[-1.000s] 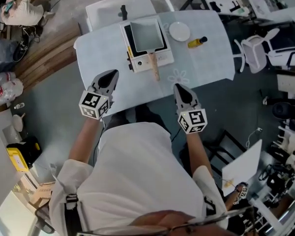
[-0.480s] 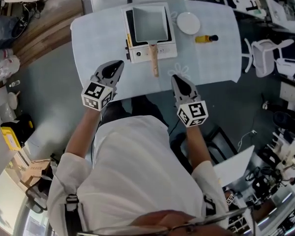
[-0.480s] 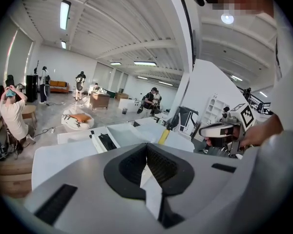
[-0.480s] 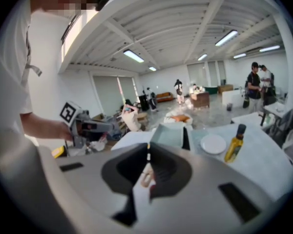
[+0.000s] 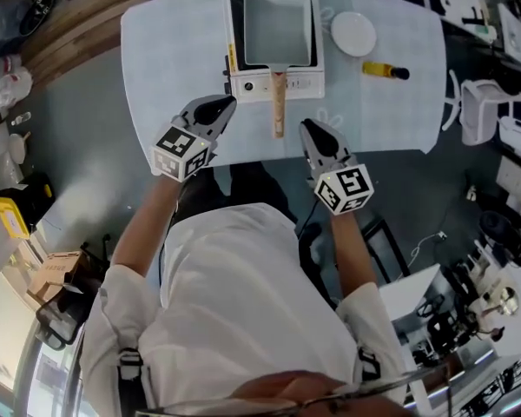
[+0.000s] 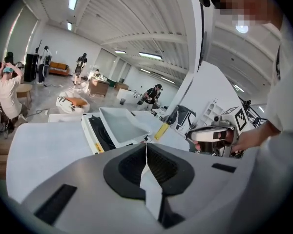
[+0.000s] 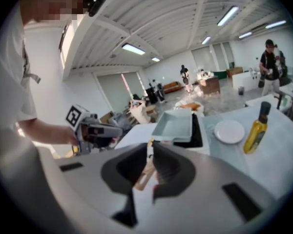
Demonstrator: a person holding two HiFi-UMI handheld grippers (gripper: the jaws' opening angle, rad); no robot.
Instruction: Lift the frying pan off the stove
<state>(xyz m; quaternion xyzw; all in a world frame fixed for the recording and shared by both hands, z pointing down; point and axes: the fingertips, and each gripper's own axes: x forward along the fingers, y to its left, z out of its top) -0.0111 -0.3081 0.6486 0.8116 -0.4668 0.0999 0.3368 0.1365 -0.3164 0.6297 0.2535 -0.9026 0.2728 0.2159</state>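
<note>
A rectangular grey frying pan [image 5: 278, 26] sits on a white single-burner stove [image 5: 306, 81] at the far middle of the table. Its wooden handle [image 5: 279, 107] points toward me. My left gripper [image 5: 222, 107] is shut and empty, over the table's near edge to the left of the handle. My right gripper [image 5: 309, 129] is also shut and empty, just right of the handle's end. The left gripper view shows the pan [image 6: 121, 125] ahead beyond the shut left gripper [image 6: 146, 144]. From the right gripper [image 7: 150, 144], the pan [image 7: 176, 123] and handle [image 7: 145, 172] lie ahead.
A white plate [image 5: 354, 34] and a yellow oil bottle [image 5: 384, 69] lie on the pale blue table [image 5: 169, 68], right of the stove. White chairs [image 5: 482, 115] and clutter stand to the right. Several people are far off in the hall.
Both grippers have moved forward over the table's near edge, closer to the pan's handle. The pan and stove have stayed put. Both pairs of jaws stayed shut.
</note>
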